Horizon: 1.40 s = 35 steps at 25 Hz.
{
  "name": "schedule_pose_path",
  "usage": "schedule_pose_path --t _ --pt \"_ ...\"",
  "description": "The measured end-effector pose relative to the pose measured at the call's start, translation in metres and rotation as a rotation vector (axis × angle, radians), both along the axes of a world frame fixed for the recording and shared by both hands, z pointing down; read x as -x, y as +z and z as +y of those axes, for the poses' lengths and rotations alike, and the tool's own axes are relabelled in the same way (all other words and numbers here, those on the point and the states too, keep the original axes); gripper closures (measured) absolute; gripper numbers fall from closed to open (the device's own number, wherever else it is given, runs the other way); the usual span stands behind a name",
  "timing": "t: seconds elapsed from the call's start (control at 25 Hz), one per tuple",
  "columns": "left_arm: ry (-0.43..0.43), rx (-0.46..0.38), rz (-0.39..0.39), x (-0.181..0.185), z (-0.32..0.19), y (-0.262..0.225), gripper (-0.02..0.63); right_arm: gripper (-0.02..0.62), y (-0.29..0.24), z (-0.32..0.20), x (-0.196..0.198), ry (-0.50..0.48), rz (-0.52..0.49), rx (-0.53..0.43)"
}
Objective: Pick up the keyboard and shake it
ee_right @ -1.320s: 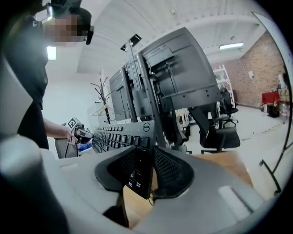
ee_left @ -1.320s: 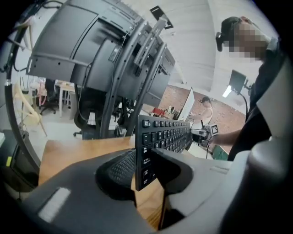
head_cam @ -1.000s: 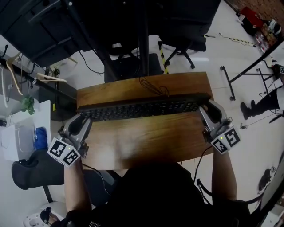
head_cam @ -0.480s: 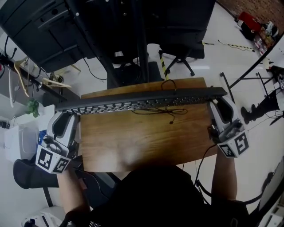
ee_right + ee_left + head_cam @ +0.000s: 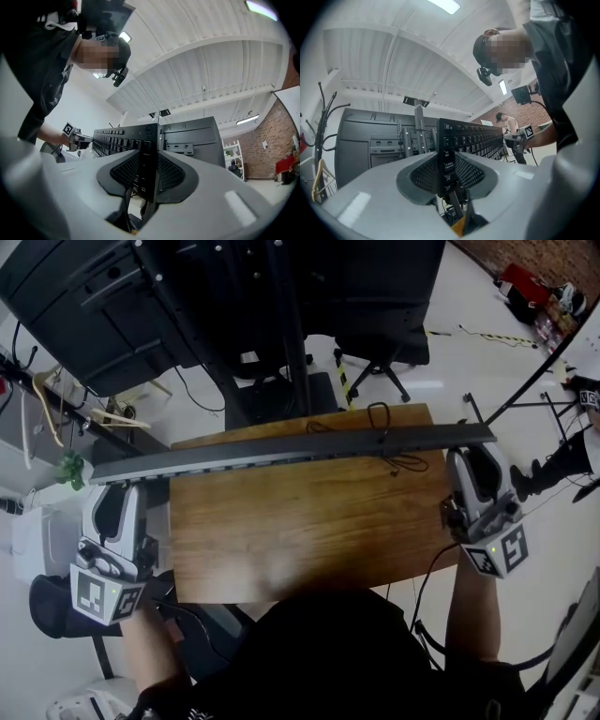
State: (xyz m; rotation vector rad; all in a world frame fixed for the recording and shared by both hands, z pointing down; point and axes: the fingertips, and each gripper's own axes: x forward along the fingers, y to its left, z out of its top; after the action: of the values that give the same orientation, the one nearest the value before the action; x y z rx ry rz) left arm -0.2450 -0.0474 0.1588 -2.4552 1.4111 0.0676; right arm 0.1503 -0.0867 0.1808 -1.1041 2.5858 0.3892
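black plastic, long and slim, the dell keyboard [image 5: 291, 451] hung above the brown wood-grain bench [image 5: 300, 540], tipped on edge so the head view caught only its thin rim. its long axis ran left to right. the left gripper [image 5: 114, 488] had its jaws narrowed onto the left end, mesh-textured grey pads pressing both faces. the right gripper [image 5: 473, 454] clamped the right end likewise. a thin black cable [image 5: 380, 418] looped beneath.

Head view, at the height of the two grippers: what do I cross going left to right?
Grey left gripper → brown wooden tabletop → grey right gripper; the long black keyboard they clamp spans all three.
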Motion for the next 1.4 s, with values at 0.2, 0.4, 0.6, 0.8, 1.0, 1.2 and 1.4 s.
schedule_pose_path --t 0.2,0.4,0.6,0.8,1.0,1.2,1.4 --pt "0.005 -0.038 0.0 -0.005 0.004 -0.013 0.505 0.477 -0.009 0.003 -0.005 -0.005 -0.014 -0.015" --pt "0.005 -0.034 -0.012 -0.004 0.001 -0.013 0.505 0.477 -0.009 0.001 -0.005 -0.003 -0.031 -0.025" --pt "0.011 -0.004 -0.006 -0.002 -0.005 -0.005 0.506 0.477 -0.004 -0.004 -0.003 -0.009 -0.017 -0.001" --pt "0.007 0.105 0.006 0.002 -0.016 0.038 0.506 0.477 0.026 -0.012 -0.003 -0.019 -0.002 0.088" --pt "0.02 0.252 0.037 -0.002 -0.025 0.101 0.506 0.477 0.087 -0.018 -0.015 0.0 0.05 0.215" --pt "0.02 0.412 0.058 0.002 -0.02 0.167 0.506 0.48 0.152 -0.012 -0.012 -0.03 0.083 0.369" --pt "0.005 0.575 0.091 0.012 -0.007 0.242 0.506 0.482 0.222 -0.005 -0.002 -0.052 0.113 0.528"
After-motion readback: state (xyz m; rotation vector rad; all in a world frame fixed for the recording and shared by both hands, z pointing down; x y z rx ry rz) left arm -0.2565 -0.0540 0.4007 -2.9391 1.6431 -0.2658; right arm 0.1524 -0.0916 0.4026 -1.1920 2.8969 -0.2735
